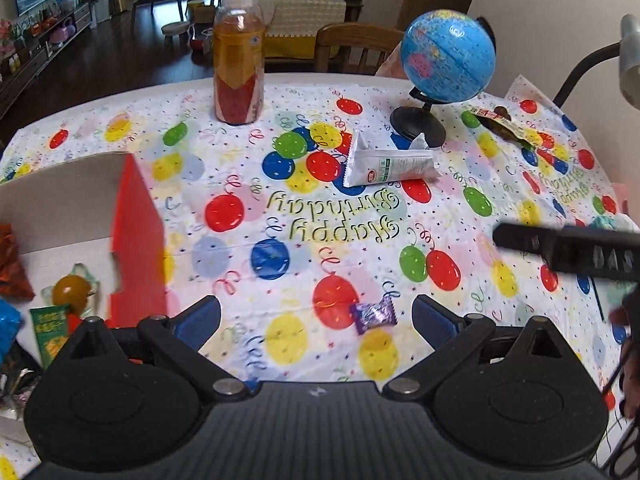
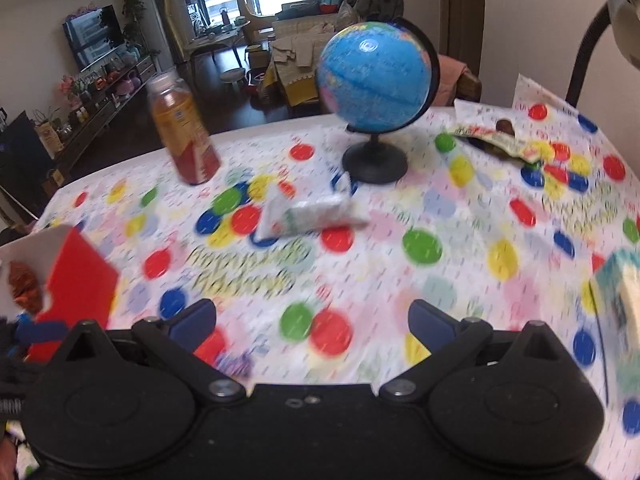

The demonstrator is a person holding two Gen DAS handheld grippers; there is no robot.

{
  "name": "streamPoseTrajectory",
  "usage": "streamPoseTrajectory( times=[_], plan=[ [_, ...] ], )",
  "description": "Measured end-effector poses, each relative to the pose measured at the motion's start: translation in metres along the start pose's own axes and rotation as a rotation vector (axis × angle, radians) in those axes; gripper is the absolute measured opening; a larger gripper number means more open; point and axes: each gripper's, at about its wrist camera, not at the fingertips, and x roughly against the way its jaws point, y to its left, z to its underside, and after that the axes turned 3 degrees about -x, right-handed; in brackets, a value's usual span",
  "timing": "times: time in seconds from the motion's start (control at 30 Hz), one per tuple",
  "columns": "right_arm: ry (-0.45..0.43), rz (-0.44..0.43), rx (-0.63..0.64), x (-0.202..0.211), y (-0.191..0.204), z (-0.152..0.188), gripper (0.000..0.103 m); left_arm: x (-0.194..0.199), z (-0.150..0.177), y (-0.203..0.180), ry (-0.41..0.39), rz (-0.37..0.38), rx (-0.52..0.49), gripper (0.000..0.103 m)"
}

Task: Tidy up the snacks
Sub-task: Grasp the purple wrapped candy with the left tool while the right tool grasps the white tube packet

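Observation:
A red box (image 1: 138, 236) with a white inside stands at the left and holds several snacks, among them an orange jelly cup (image 1: 72, 290). It also shows in the right wrist view (image 2: 80, 280). A small purple candy (image 1: 374, 314) lies on the balloon tablecloth just ahead of my open, empty left gripper (image 1: 316, 316). A white snack packet (image 1: 388, 164) lies near the globe, blurred in the right wrist view (image 2: 312, 212). A dark wrapped snack (image 1: 504, 122) lies at the far right. My right gripper (image 2: 312, 320) is open and empty over the cloth.
A blue globe (image 1: 446, 58) on a black stand and a tall drink bottle (image 1: 239, 56) stand at the table's far side. A black lamp arm (image 1: 584, 68) rises at the right. A teal box (image 2: 620, 308) sits at the right edge. A wooden chair (image 1: 356, 46) stands behind the table.

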Motion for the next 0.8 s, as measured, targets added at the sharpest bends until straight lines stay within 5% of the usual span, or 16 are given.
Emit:
streamPoseTrajectory(
  times=[0.43, 0.8],
  plan=[
    [0.004, 0.041, -0.164, -0.078, -0.034, -0.059, 0.095, -0.082, -0.021, -0.019, 0.195, -0.015, 0.098, 0.101],
    [0.118, 0.051, -0.32, -0.148, -0.037, -0.08, 0.08, -0.11, -0.022, -0.024, 0.287, -0.015, 0.127, 0.078]
  ],
)
